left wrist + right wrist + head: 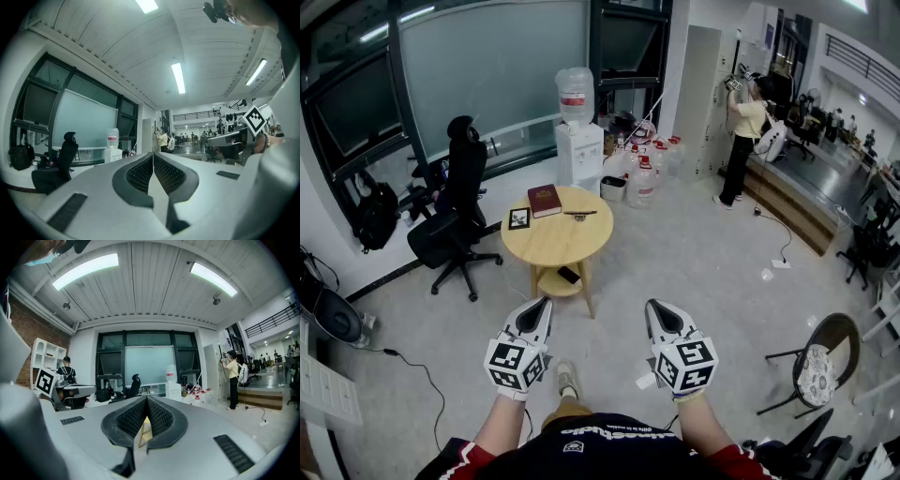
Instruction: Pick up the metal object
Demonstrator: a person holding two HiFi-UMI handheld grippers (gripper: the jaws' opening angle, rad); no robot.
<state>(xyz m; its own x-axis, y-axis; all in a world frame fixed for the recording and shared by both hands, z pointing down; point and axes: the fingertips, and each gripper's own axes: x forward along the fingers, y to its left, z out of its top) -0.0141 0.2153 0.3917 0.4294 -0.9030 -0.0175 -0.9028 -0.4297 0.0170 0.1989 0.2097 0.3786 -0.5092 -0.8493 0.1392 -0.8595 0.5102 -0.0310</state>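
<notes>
The metal object, a thin dark bar, lies near the far edge of a round wooden table some way ahead of me. Beside it are a red book and a small framed picture. My left gripper and right gripper hover side by side over the floor, short of the table, both pointing toward it. The left gripper has its jaws pressed together with nothing between them. The right gripper is closed at the tips and empty, with a sliver of the yellow table showing behind its pads.
A black office chair stands left of the table. A water dispenser and several water bottles are behind it. A phone lies on the table's lower shelf. A person stands at the back right, and a round chair at my right.
</notes>
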